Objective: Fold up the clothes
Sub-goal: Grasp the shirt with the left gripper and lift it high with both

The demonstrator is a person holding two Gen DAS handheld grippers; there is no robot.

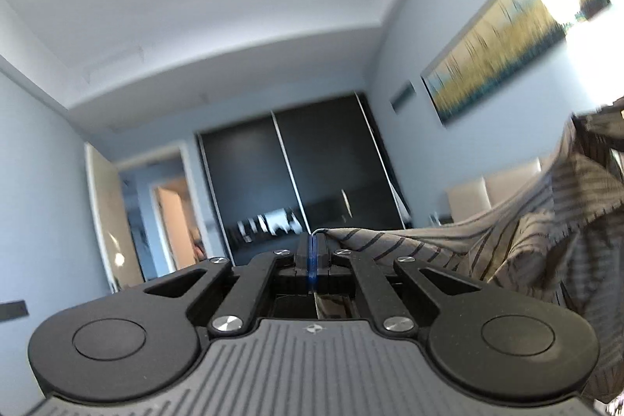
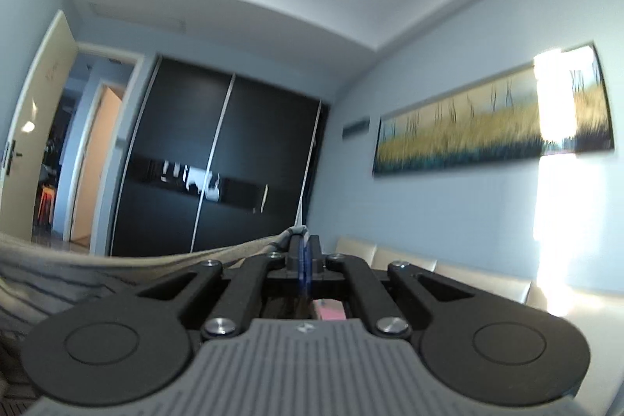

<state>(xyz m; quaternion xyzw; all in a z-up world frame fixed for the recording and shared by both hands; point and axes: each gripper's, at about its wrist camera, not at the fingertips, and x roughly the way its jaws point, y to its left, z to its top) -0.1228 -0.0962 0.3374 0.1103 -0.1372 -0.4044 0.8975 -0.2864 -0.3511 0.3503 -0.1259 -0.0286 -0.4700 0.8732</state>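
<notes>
Left hand-held gripper (image 1: 313, 243) clamped on striped garment (image 1: 518, 240) | right hand-held gripper (image 2: 303, 245) clamped on its other edge | cloth slung between | dark wardrobe (image 2: 218, 158) ahead

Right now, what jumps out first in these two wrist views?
The striped garment, slung in the air between both tools: the left tool pinches one end, the right tool the other. Behind, a dark sliding wardrobe fills the far wall, with a long golden landscape painting on the right wall.
</notes>
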